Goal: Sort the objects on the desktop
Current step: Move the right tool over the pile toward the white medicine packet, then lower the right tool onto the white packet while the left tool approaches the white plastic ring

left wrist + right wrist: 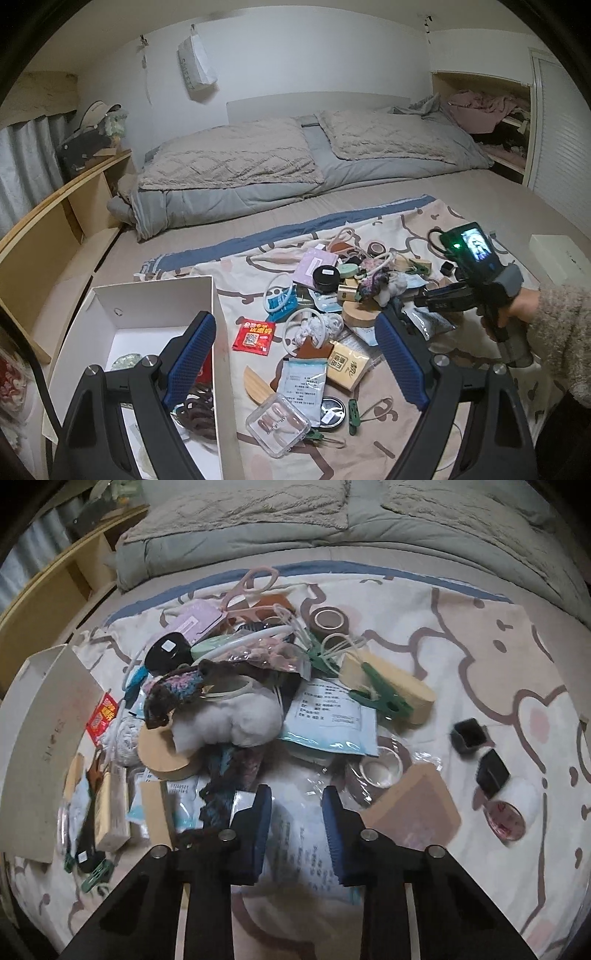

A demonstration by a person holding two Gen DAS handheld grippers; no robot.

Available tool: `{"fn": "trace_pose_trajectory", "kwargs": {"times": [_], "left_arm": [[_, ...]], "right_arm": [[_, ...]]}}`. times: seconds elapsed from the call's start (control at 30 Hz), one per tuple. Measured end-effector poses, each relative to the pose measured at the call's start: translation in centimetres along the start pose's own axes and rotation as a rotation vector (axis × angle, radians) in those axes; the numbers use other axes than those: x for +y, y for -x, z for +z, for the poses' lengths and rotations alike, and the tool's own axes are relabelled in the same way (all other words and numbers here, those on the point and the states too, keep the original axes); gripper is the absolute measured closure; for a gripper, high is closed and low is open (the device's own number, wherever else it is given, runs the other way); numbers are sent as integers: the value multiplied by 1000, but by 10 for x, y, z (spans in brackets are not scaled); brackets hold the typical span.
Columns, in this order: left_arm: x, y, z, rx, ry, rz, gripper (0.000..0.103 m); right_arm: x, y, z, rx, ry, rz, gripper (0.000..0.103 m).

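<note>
Left gripper point(295, 354) is spread wide with nothing between its 2 blue pads. Its left pad hangs over the open white box point(155, 295), the right pad sits over the clutter on the cartoon-print blanket point(461, 229). Straight between the pads there's a yellow packet point(349, 365) and a light blue sachet point(304, 387). Just ahead of the left pad's tip lies a red sachet point(254, 335). Closer to the camera, down low between the arms, a clear case of press-on nails point(277, 424) rests beside a round dark tin point(332, 411). Inside the box, under the left arm, a brown coiled hair tie point(197, 410) lies against the wall.

Off to the right in that view, the right gripper point(430, 297) is in a hand point(517, 306) with a fuzzy sleeve, pointing into the pile.

From the right wrist camera, the right gripper point(297, 823) is parted with a narrow gap, hovering low over a clear plastic bag with printed text point(295, 842); nothing pinched as far as I can see. Right of the right pad is a tan cardboard piece point(413, 808), and beyond it a roll of clear tape point(382, 768). Further right, 2 small black cubes point(469, 734) sit apart from the heap. Ahead of the tips there's a white fluffy lump point(236, 716), a round wooden disc point(162, 753), and a green clothespin point(380, 698) on a wooden block point(406, 686).
</note>
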State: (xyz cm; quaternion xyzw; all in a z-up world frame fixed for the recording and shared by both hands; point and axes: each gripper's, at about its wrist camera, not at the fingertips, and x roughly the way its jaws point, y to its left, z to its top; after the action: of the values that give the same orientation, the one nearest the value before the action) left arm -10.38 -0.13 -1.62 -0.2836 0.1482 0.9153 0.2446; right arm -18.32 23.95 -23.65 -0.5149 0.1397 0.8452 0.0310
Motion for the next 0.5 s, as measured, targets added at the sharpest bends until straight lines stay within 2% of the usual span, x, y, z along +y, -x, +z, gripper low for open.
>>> {"fn": "trace_pose_trajectory", "kwargs": {"times": [0.1, 0.27, 0.33, 0.5], "left_arm": [[-1, -2, -1, 5, -4, -4, 15], [-1, -3, 0, 11, 5, -20, 15], [-1, -2, -1, 11, 9, -27, 15], [-3, -3, -3, 29, 20, -44, 15]], "right_arm": [[2, -11, 1, 12, -3, 16, 79], [-1, -24, -9, 60, 16, -7, 81], [-3, -25, -19, 91, 29, -16, 81], [-12, -14, -39, 98, 50, -5, 81]]}}
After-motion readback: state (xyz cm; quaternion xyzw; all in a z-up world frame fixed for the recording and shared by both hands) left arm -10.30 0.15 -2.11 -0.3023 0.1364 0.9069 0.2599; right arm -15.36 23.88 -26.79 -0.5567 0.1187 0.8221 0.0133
